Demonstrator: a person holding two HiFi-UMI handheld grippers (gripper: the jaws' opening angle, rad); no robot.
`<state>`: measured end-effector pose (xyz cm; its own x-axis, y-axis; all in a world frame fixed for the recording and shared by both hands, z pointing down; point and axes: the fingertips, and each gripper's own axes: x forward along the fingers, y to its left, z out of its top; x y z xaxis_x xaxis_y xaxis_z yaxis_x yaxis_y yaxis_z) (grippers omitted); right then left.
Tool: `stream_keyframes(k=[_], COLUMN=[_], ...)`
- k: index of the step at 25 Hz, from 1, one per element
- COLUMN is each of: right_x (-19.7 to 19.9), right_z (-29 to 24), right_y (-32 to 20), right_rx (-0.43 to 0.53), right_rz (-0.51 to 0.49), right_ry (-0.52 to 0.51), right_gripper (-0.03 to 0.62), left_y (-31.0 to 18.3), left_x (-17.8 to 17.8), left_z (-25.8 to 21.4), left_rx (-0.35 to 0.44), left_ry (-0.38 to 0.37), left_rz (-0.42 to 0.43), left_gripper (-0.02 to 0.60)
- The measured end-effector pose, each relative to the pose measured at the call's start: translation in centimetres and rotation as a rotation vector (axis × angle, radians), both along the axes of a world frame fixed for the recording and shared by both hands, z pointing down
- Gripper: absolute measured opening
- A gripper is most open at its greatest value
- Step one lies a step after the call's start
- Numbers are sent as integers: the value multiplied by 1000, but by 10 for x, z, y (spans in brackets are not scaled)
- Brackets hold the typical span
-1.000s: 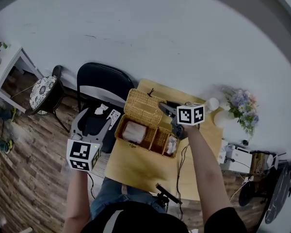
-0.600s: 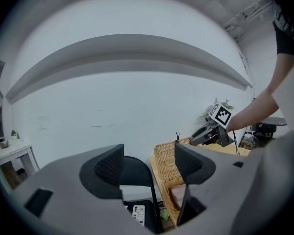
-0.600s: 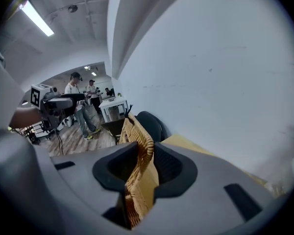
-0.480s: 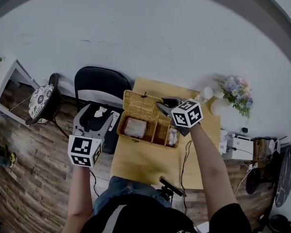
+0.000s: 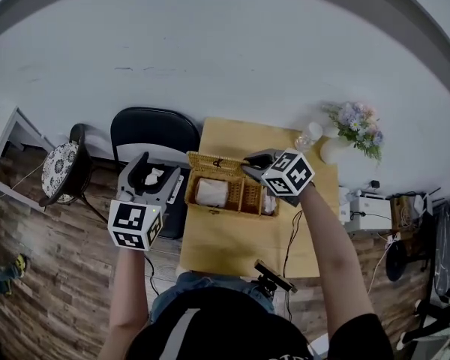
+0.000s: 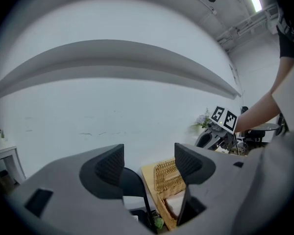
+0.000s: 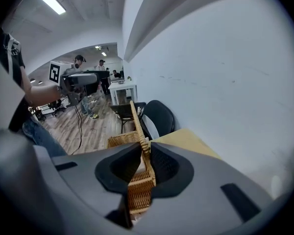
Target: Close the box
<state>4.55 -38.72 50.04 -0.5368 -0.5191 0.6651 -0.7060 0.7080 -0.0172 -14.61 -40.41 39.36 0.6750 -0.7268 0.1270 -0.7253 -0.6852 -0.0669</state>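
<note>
Closure has not yet happened, as far as can be judged: the wicker box [image 5: 232, 211] sits open toward the far side of the wooden table [image 5: 232, 250], its two compartments exposed with pale wrapped things lying inside. Its lid [image 5: 216, 160] stands raised along the far rim, seen almost edge-on from the head view. What looks done is the reach and the start of a grip. What is left is the whole swing: bringing the lid over toward the near side and down until it lies flat on the rim. The right gripper [image 5: 247, 164] is at the right end of the lid's top edge, above the box's far right corner. In the right gripper view, the woven lid [image 7: 135, 119] rises up between the jaws of the right gripper [image 7: 144, 153]. These are narrow and closing, and both pads appear to touch the weave already, so the hold reads as just being made. The left gripper [image 5: 154, 172] hangs well apart from the box, off the table's left edge above a black chair [image 5: 154, 130]. In its own view the left gripper [image 6: 147, 163] has its jaws spread wide with nothing between them, and the box shows beyond them, lower and to the right.
</note>
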Motion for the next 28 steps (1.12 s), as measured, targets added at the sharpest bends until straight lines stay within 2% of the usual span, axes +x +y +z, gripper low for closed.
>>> stream_keyframes(k=[6,13,21,28], right_x=[-11,-22,-35,-49], right_z=[6,16,38,76], right_y=[20,41,64,89], right_rx=[-30,-95,-100,-162], right_rz=[-39,-21,-107,-131], right_ry=[83,34,187,254], right_gripper=[80,123,143,166], left_y=[3,11,21,29], left_x=[-4,-7,-9,-11], left_z=[1,2,7,12], left_rx=[-12,-23,-33,-39], left_ry=[35,46,44,39], left_rz=[25,62,84,106], left_gripper=[325,325,325,325])
